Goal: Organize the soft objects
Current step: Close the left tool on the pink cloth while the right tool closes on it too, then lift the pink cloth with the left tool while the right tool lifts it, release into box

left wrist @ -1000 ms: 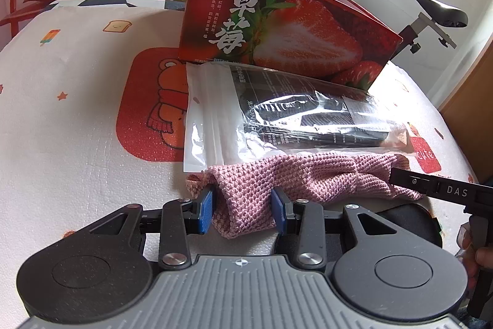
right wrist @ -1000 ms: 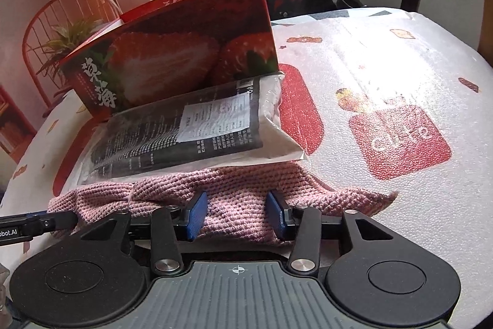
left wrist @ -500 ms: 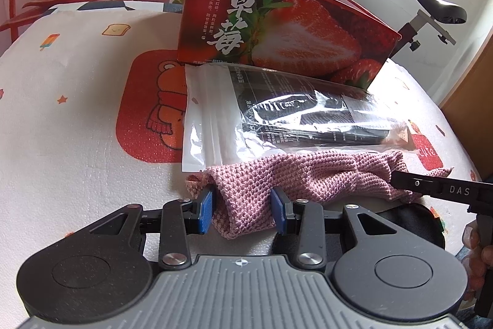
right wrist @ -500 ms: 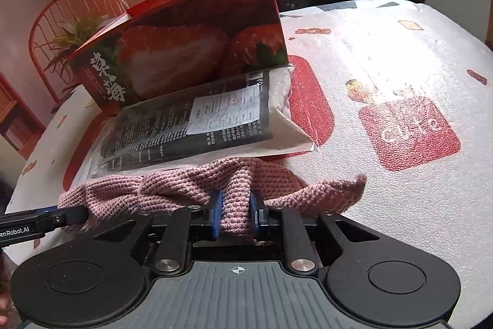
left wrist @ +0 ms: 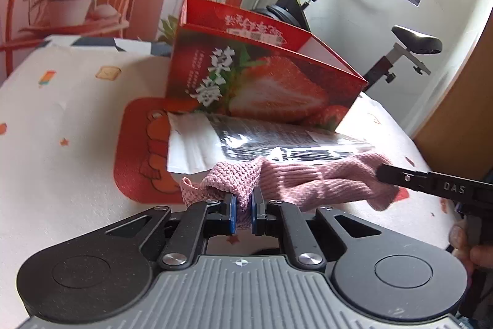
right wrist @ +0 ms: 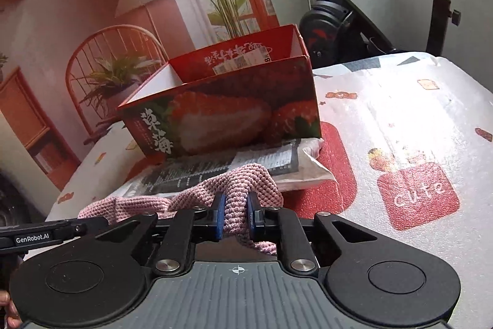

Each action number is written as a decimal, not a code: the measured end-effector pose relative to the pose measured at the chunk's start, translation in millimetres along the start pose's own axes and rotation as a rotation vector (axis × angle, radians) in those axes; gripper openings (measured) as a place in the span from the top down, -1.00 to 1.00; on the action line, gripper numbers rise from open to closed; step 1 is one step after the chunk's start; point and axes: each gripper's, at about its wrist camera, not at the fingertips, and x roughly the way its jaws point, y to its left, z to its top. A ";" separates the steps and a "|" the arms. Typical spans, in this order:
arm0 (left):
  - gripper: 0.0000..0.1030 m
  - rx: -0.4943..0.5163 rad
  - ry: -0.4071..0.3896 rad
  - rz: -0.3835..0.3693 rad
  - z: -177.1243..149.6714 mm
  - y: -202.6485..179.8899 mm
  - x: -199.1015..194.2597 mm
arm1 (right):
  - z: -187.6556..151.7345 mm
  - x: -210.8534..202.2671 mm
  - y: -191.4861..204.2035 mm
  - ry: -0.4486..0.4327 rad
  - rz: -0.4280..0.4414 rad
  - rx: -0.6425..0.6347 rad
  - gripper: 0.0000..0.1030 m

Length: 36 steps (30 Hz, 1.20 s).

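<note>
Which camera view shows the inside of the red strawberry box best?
The right wrist view: it looks over the rim of the red strawberry box and shows the white inner walls and a label on the far wall. The left wrist view shows mainly the box's printed front and only a strip of the far inner wall.

White table cover (left wrist: pixel 61 144) with red cartoon prints, strawberry box (left wrist: pixel 262 82) standing on it, plastic packet (right wrist: pixel 246 171) lying in front

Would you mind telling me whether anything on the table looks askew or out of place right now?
The pink knitted cloth is bunched into a rope between the left tongs and right tongs, both pinching it. The clear plastic packet lies partly under the open strawberry box, not inside it. Nothing looks spilled or damaged.
</note>
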 end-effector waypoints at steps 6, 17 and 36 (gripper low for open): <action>0.81 -0.097 0.050 0.026 -4.4 14.1 0.7 | -3.5 11.7 8.5 0.068 0.013 -0.003 0.74; 0.81 -0.009 -0.123 0.049 21.0 -3.7 -32.2 | 26.9 -1.5 40.4 -0.039 0.066 -0.122 0.74; 0.81 0.021 -0.172 0.042 78.4 -8.8 -25.2 | 67.3 12.3 39.4 -0.065 0.063 -0.124 0.74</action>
